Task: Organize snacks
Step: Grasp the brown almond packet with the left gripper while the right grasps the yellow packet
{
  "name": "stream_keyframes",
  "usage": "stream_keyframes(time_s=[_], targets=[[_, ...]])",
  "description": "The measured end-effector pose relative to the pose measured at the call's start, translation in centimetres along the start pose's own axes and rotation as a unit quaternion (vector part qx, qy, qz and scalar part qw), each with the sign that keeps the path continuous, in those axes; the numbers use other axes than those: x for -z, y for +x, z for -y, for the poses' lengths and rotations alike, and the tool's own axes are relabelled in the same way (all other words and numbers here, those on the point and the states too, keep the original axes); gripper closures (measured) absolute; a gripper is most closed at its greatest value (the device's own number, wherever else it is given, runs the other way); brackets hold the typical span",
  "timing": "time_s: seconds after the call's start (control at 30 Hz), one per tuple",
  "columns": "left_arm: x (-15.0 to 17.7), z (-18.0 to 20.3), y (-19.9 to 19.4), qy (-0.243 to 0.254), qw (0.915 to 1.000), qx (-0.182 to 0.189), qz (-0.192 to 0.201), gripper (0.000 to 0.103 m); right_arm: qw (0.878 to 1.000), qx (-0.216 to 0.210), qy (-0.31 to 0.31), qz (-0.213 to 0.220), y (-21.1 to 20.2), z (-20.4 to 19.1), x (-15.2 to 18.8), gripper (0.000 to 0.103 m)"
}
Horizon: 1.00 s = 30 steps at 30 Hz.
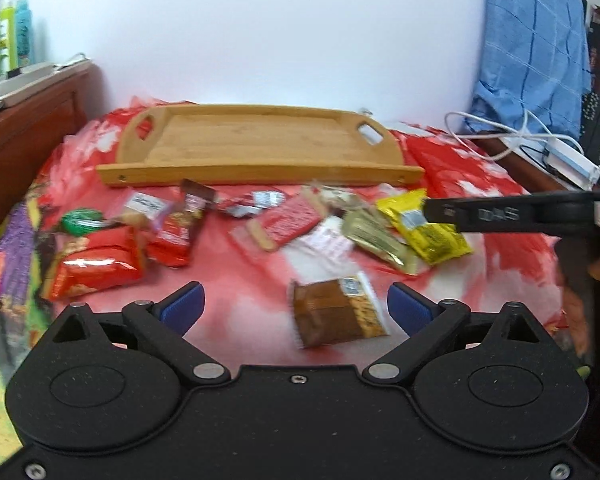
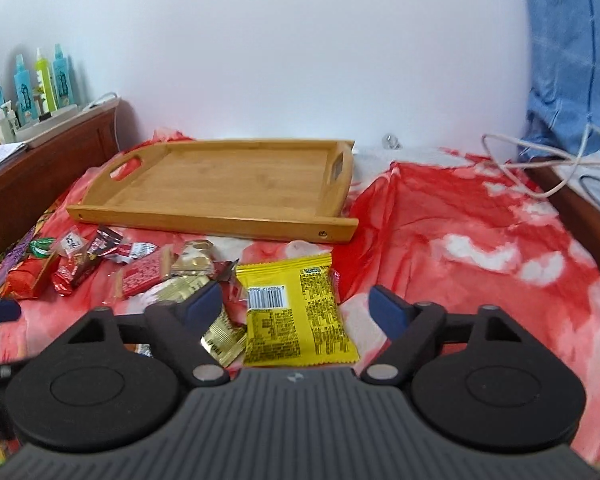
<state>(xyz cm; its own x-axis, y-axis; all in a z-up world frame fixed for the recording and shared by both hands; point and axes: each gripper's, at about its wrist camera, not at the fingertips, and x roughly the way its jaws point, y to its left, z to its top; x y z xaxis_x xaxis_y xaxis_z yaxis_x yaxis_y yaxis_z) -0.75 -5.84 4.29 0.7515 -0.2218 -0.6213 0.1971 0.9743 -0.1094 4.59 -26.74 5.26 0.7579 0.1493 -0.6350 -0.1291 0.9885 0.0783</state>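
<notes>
Snack packets lie scattered on a red floral bedspread (image 2: 480,240), in front of an empty bamboo tray (image 2: 220,216). Yellow packet (image 2: 296,312) nearest the right claw (image 2: 296,304), seen between its spread blue pads, not gripped. Gold packet (image 2: 220,336) just beside it, left. Brown cake packet (image 1: 336,312) lies between the left claw's (image 1: 296,304) pads, jaws wide apart, nothing held. Red bag (image 1: 96,260) at far left. Bottles (image 2: 40,80) stand on the wooden headboard.
</notes>
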Motion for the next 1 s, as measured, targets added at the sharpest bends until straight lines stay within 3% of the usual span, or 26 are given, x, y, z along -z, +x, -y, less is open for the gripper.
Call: stream_keyframes(time_s=[0.17,0.37,0.43,0.5,0.63,0.67,0.77,0.87,0.97,1.0], targets=[[0.4,2.0,1.6,0.024,0.9996,-0.009,-0.012,0.005,0.999,-0.009,-0.026,-0.030,2.0,-0.4,-0.1,0.026],[1.1,3.4,3.1,0.027,0.9989,-0.021,-0.032,0.020,0.998,-0.006,-0.023,-0.050,2.9,-0.2,0.0,0.028],[1.3,3.5,3.5,0.023,0.9986,-0.022,-0.042,0.026,0.998,-0.008,-0.022,-0.055,3.1,-0.2,0.1,0.028],[1.4,3.6,3.6,0.024,0.9984,-0.032,-0.040,0.040,0.998,-0.007,-0.025,-0.057,3.2,-0.3,0.1,0.028],[1.2,3.7,3.1,0.025,0.9985,-0.029,-0.039,0.052,0.998,-0.008,-0.024,-0.057,3.1,-0.4,0.1,0.042],[1.2,3.6,3.0,0.023,0.9986,-0.028,-0.039,0.061,0.998,-0.007,-0.023,-0.056,3.1,-0.4,0.1,0.045],[1.0,3.5,2.3,0.027,0.9987,-0.027,-0.033,0.068,0.998,-0.011,-0.018,-0.054,2.9,-0.3,0.1,0.047],[0.9,3.3,2.0,0.026,0.9988,-0.022,-0.035,0.068,0.999,-0.013,-0.014,-0.046,2.5,-0.4,0.1,0.048],[1.3,3.6,1.7,0.035,0.9985,-0.027,-0.030,0.046,0.999,-0.017,-0.005,-0.040,2.0,-0.6,0.3,0.048],[1.5,3.7,1.6,0.041,0.9985,-0.027,-0.025,0.043,0.999,-0.018,-0.003,-0.037,1.9,-0.6,0.3,0.048]])
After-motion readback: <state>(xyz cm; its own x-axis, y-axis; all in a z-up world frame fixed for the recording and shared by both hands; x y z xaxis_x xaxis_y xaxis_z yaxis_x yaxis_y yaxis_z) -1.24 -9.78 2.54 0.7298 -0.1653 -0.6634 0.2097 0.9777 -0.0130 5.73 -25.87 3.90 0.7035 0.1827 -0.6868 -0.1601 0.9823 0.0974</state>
